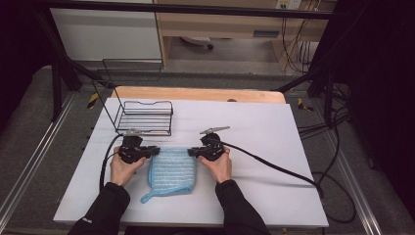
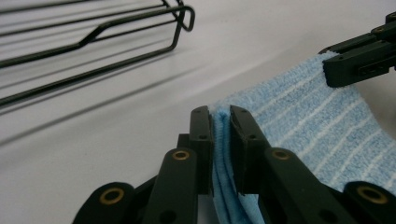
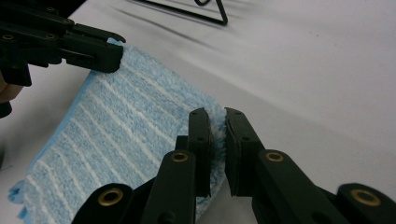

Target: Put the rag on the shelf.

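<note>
Table (image 1: 274, 147): white top; black wire basket (image 1: 144, 117) stood at far left
Cloth (image 1: 171, 171): lay flat on table between both hands, near basket; blue with thin white stripes, folded double, fluffy
Left gripper (image 2: 221, 122): clenched on cloth's far left corner
Right gripper (image 3: 216, 122): clenched on far right corner

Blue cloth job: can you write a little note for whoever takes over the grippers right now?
Left gripper: jaws shut on the near-left corner of the blue striped cloth.
Right gripper: jaws shut on the other far corner of the same edge.
The cloth lies on the white table, folded double where the left jaws pinch it, its hanging loop toward the person.
The black wire rack stands beyond the left gripper, empty.
Done: both corners gripped.
Left: probably lift and fold or move the cloth; keep both grips even.
</note>
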Available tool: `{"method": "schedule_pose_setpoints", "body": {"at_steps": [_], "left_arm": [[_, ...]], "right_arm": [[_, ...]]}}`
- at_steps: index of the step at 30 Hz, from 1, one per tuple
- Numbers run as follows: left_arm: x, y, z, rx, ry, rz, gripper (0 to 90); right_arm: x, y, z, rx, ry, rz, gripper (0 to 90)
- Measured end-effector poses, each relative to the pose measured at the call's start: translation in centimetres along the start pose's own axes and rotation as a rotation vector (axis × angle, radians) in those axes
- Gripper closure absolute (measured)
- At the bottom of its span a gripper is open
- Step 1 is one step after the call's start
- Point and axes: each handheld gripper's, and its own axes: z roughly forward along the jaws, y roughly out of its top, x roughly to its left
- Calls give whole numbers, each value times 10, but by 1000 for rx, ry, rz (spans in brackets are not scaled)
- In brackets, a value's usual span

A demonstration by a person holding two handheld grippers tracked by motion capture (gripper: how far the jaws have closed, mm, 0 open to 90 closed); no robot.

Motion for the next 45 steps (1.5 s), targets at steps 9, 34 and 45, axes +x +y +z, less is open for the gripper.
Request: {"method": "schedule_pose_setpoints", "body": {"at_steps": [9,34,45], "left_arm": [[-13,-1,-23,-74,25,36,800],[-50,20,-65,-224,60,116,800],[-52,26,-85,-303,73,117,800]], "right_arm": [[18,1,-18,-102,-8,-79,824],[39,18,-66,-272,-6,-210,827],[55,31,-78,-348,-8,-256,830]]}}
